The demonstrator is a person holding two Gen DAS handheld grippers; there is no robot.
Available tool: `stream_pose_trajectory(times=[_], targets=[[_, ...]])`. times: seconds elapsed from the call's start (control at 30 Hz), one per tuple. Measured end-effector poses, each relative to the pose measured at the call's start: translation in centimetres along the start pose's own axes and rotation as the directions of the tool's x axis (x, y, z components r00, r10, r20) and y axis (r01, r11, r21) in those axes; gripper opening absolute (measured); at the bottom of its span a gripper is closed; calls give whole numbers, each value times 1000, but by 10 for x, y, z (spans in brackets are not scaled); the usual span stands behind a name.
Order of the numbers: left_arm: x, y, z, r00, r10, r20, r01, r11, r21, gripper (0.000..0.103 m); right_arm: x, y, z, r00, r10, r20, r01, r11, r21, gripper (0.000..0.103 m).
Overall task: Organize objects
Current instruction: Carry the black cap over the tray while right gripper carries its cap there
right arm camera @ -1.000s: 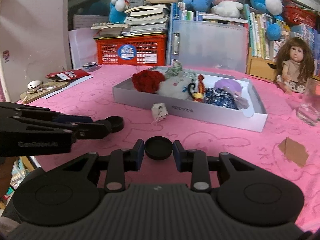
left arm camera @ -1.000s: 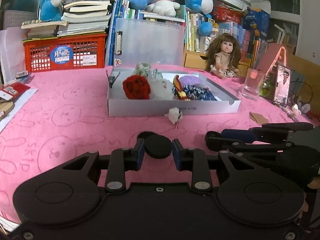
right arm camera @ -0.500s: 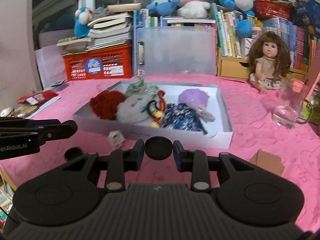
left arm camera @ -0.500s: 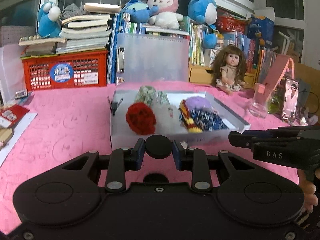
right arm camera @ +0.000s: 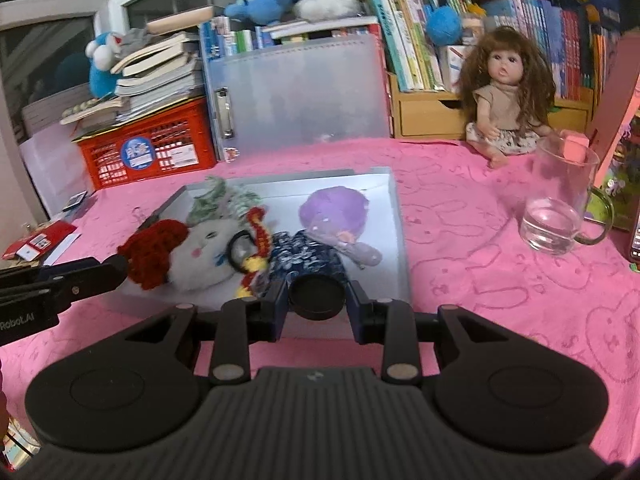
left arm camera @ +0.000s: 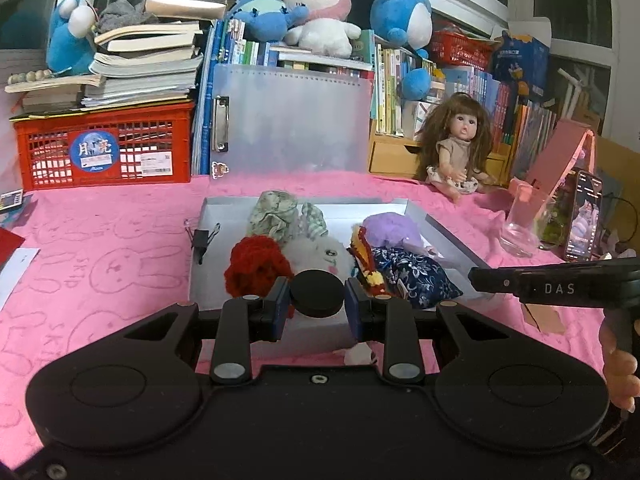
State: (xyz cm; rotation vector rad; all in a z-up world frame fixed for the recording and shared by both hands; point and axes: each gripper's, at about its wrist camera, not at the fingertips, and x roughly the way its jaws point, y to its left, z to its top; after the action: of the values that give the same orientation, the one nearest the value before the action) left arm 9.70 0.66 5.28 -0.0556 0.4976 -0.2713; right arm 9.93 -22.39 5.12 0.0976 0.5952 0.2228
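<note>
My left gripper (left arm camera: 317, 294) is shut on a black round cap (left arm camera: 317, 292), held just above the near edge of a shallow grey tray (left arm camera: 208, 280). My right gripper (right arm camera: 317, 297) is shut on a second black round cap (right arm camera: 317, 294) over the tray's (right arm camera: 397, 216) near right corner. The tray holds a red knitted piece (left arm camera: 256, 268), a white plush (left arm camera: 324, 254), a purple plush (left arm camera: 390, 230) and a blue patterned pouch (left arm camera: 412, 276). Each gripper shows side-on in the other's view: the right gripper (left arm camera: 476, 279) and the left gripper (right arm camera: 118, 270).
A glass mug (right arm camera: 560, 208) and a doll (right arm camera: 506, 96) stand right of the tray. At the back are a red crate (left arm camera: 104, 148), a clear folder (left arm camera: 288, 120) and books. A small white thing (left arm camera: 358, 354) lies on the pink cloth by the tray. A phone (left arm camera: 582, 216) stands far right.
Both grippers have risen and come forward to the tray, each still holding its black cap. The tray now fills more of both views, and the right view has tilted.
</note>
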Motion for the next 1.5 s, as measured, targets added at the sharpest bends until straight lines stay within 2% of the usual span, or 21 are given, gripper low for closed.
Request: stream_pose_trajectory(times=[0.27,0.77,0.83,0.9,1.5], targets=[[31,4,1,999,12,-44,-13,1000,-6,28,18,-7,-1,999,21,-38,-20,999,28,36],[61,-3,-5,995,15,-94,-13,1000,18,28,47,-2,5,995,59,-77,-56,998,35,36],[66,-2,-5,995,18,-101,-16,1000,16,22,51,-2,7,995,57,-80,-54,998,38,36],[71,0,-5,993,22,-114,-22,1000,2,21,55,-2,8,995,55,-81,-52,998,39,36],[101,9,8,990,57,-128,-61,998,-28,21,83,4,24,995,47,-90,-44,998,35,36]])
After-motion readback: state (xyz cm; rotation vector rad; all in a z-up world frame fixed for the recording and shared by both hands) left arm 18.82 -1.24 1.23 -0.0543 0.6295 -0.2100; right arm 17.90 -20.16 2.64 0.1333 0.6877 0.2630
